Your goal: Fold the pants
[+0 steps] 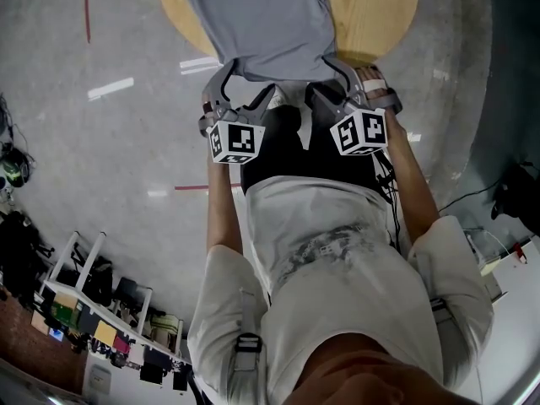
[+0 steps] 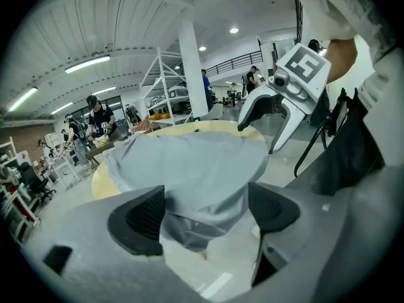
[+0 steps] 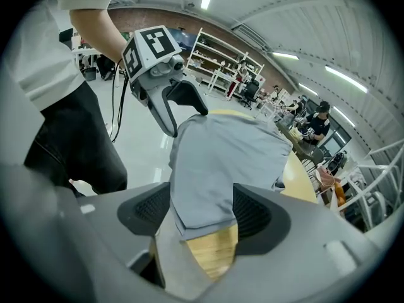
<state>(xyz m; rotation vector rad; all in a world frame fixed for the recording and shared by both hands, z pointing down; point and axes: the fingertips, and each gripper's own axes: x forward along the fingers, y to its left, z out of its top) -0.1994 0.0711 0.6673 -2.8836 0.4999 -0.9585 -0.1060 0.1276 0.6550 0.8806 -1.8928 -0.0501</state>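
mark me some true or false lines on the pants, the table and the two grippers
1. The grey fabric pants lie on a round wooden table. True.
2. The pants rest wholly on the tabletop. False: part of them hangs over the near rim.
3. The left gripper has its jaws shut tight. False: they stand apart, with pants fabric between them.
4. The right gripper has its jaws apart, with pants fabric between them. True.
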